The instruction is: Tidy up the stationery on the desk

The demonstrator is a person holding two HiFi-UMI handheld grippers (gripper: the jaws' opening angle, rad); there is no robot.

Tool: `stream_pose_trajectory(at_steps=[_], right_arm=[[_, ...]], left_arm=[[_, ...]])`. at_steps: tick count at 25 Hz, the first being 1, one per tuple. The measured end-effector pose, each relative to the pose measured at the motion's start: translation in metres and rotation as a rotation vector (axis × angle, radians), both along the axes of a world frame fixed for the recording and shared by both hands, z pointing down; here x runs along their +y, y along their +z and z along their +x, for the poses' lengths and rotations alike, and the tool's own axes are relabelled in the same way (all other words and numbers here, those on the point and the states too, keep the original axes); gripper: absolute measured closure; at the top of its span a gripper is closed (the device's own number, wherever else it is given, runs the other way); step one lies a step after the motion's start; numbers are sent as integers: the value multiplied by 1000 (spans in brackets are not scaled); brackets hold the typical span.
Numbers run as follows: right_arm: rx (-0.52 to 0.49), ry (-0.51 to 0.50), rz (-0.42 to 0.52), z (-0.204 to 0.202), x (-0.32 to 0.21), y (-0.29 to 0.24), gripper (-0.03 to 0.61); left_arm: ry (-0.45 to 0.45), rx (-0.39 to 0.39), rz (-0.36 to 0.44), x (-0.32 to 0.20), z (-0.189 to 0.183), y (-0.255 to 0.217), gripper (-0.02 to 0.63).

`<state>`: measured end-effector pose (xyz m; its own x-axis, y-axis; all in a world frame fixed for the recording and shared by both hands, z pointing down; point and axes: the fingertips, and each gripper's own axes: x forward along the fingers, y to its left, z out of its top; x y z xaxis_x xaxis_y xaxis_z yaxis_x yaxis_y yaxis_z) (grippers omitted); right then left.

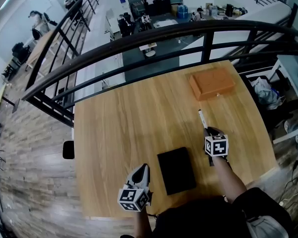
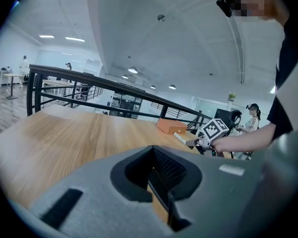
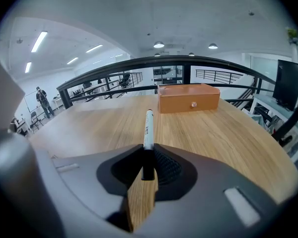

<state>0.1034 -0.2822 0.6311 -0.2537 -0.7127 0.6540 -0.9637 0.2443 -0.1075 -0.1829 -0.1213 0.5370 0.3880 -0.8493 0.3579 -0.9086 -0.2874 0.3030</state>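
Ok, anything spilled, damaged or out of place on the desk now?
Nothing stands out. The box sits at the far side of the desk, the notebook lies flat near the front, and the pen is clamped in the right claw. No spill or damage shows.

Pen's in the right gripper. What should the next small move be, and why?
Probably carry the pen forward to the box. The right gripper is shut on it, the pen points at the box, and bare desk lies between them. The box looks closed, so the empty, shut left gripper may need to open it.
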Motion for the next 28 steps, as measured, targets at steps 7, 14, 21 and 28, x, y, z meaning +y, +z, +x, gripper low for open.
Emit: stream_pose_trajectory(at_steps=[7, 14, 21, 28], right_arm=[[-20, -21, 12, -4, 30, -5, 506], [-51, -25, 9, -6, 62, -9, 506], [-74, -17, -24, -1, 97, 0, 506], [-92, -22, -53, -1, 125, 6, 506]], left_arm=[[23, -3, 30, 10, 9, -8, 615], [47, -7, 39, 15, 17, -13, 615], [82, -13, 34, 18, 32, -10, 615], [113, -17, 31, 15, 45, -8, 615]])
